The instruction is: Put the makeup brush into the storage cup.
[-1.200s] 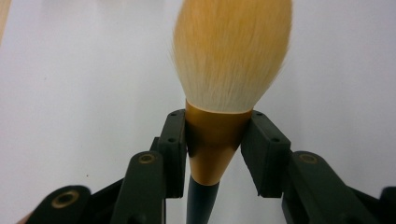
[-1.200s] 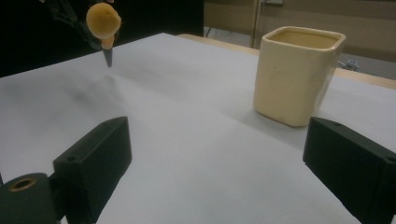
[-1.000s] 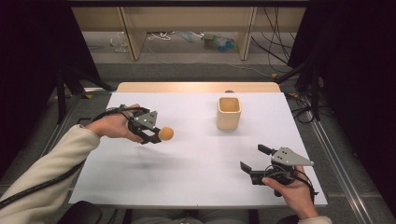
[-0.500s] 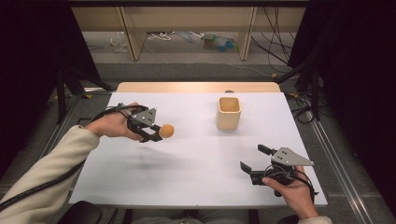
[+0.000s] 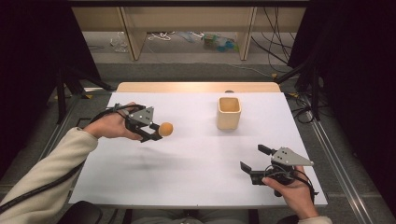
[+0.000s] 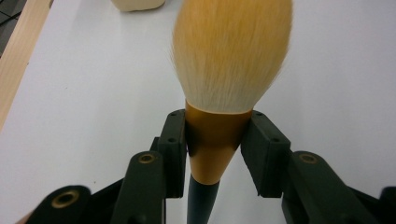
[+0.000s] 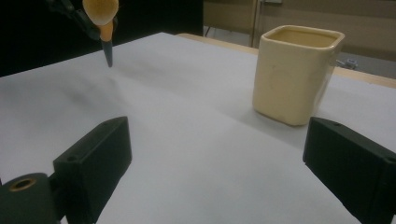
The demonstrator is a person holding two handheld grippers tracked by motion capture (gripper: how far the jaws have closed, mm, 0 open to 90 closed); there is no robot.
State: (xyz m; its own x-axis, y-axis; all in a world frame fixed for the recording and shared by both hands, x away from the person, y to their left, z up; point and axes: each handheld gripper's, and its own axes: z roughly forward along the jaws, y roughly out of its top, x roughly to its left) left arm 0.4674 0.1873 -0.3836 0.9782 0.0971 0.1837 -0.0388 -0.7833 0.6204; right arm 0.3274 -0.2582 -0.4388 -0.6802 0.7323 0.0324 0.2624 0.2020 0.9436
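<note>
So the left claw [image 5: 152,131] was clamped on a brush [image 6: 219,84], gripped at the orange metal collar just below the fluffy bristles, with the dark handle trailing down between the jaws. The brush was held up off the white table [image 5: 187,158], over its left half, bristle head pointed toward the middle. A cream cup [image 5: 229,113] was parked upright further back and to the right, well apart from the brush. The right claw [image 5: 254,159] was held low near the front right corner, jaws spread wide with nothing between them; it probably wasn't touching the table, but that's hard to tell.
</note>
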